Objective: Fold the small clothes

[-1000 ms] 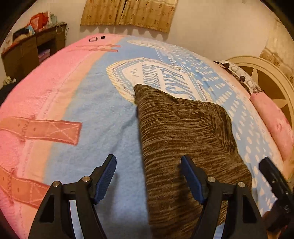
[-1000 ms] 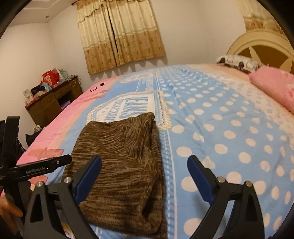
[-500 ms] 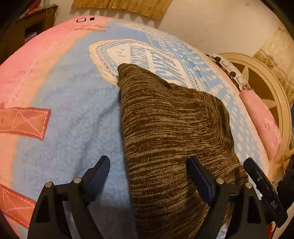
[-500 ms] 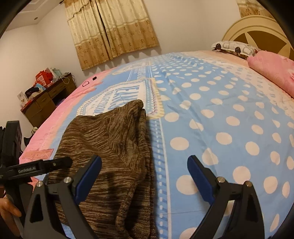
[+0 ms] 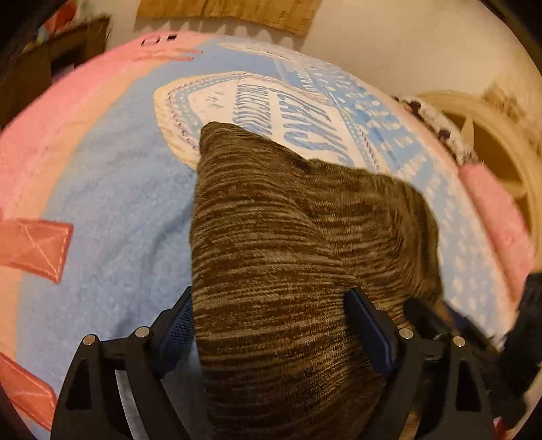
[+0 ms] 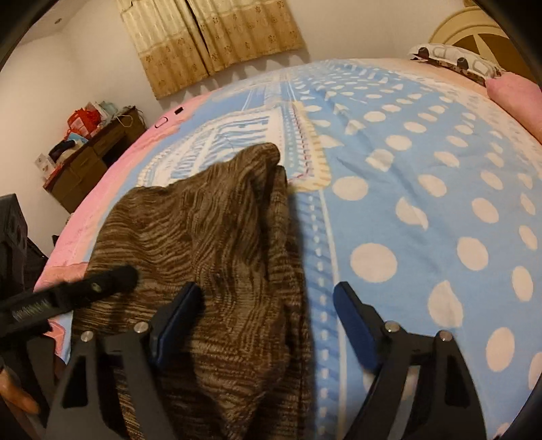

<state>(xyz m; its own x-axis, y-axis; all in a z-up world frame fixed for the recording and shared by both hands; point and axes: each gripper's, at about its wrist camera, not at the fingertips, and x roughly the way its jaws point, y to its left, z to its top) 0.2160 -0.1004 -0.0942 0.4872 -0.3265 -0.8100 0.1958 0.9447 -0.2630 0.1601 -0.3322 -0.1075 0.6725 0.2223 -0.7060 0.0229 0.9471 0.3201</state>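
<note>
A home bedroom is shown. A bed covered with a blue, white-dotted and pink blanket [image 6: 423, 189] is seen, with a cream round headboard [image 6: 474, 27]. Beige patterned curtains [image 6: 216, 37] and a cluttered brown wooden dresser [image 6: 88, 159] are visible.

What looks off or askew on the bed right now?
Only the brown knit garment: it lies bunched and slanted on the blue blanket, its far corner peaked up, not flat. Both grippers are open near it. No damage or spills.
</note>
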